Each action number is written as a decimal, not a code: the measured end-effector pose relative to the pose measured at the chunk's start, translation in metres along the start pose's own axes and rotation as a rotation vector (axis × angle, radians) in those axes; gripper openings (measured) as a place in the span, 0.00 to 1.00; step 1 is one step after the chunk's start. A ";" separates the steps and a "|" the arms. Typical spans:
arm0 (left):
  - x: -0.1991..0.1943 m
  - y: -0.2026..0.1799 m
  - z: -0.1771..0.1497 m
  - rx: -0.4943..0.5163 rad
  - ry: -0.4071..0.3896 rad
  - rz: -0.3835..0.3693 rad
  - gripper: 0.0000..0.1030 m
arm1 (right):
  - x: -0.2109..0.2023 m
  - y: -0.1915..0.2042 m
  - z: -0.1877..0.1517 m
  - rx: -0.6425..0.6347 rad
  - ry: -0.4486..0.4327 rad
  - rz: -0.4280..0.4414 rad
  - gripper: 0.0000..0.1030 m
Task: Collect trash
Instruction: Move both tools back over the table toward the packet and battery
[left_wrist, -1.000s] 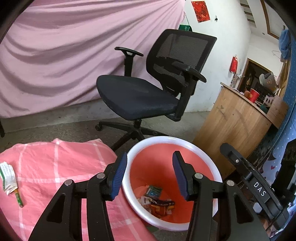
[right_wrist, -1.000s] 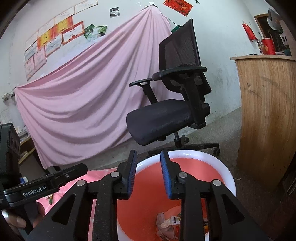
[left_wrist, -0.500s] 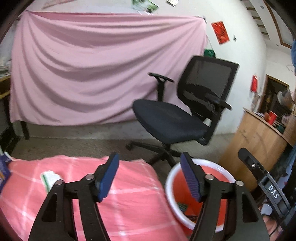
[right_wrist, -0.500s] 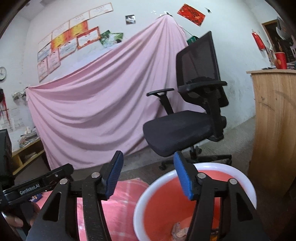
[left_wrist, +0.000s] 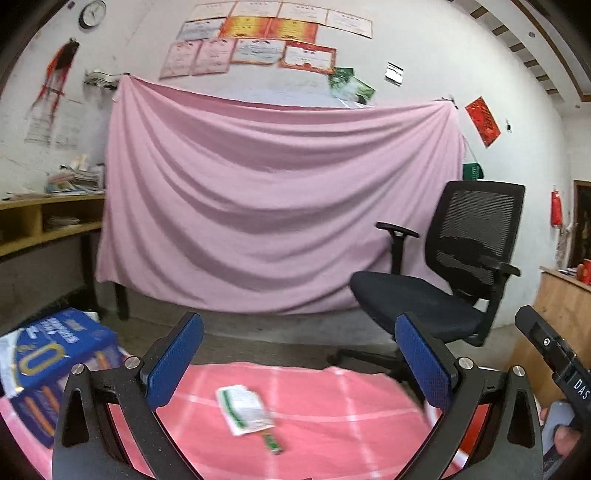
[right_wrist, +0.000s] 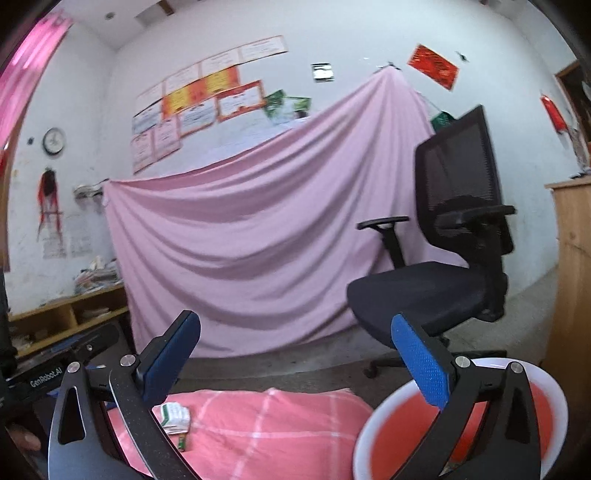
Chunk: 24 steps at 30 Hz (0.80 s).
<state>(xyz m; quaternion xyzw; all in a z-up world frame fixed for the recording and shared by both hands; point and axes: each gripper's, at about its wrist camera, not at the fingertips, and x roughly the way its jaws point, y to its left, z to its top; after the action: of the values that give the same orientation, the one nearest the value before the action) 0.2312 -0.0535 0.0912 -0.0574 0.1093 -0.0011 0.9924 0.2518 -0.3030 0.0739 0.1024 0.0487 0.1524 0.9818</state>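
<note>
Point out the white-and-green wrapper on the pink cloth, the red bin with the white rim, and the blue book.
white-and-green wrapper (left_wrist: 242, 408), left wrist view, its white middle.
red bin with white rim (right_wrist: 373, 432), right wrist view, left rim.
blue book (left_wrist: 55, 350), left wrist view, its cover.

Ahead of you a pink sheet (left_wrist: 280, 206) hangs across the white wall (left_wrist: 258, 88), draping down to the grey concrete floor (left_wrist: 280, 336). Above it you see a row of framed certificates (left_wrist: 258, 44), a round clock (left_wrist: 92, 13) high on the left and a red paper square (left_wrist: 483, 121) on the right. A black mesh office chair (left_wrist: 454, 273) stands to your right, a wooden shelf unit (left_wrist: 40, 225) stacked with papers to your left, and a wooden cabinet (right_wrist: 572, 295) at the far right.
</note>
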 end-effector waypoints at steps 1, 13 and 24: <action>-0.002 0.007 -0.002 -0.002 0.000 0.013 0.99 | 0.002 0.005 -0.002 -0.010 0.001 0.011 1.00; -0.012 0.089 -0.036 0.019 0.089 0.140 0.99 | 0.050 0.074 -0.045 -0.186 0.179 0.115 1.00; 0.026 0.116 -0.066 0.034 0.309 0.184 0.99 | 0.102 0.090 -0.084 -0.242 0.478 0.156 1.00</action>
<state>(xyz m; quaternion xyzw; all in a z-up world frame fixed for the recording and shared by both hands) 0.2412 0.0535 0.0086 -0.0293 0.2651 0.0792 0.9605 0.3116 -0.1713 0.0046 -0.0511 0.2523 0.2523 0.9328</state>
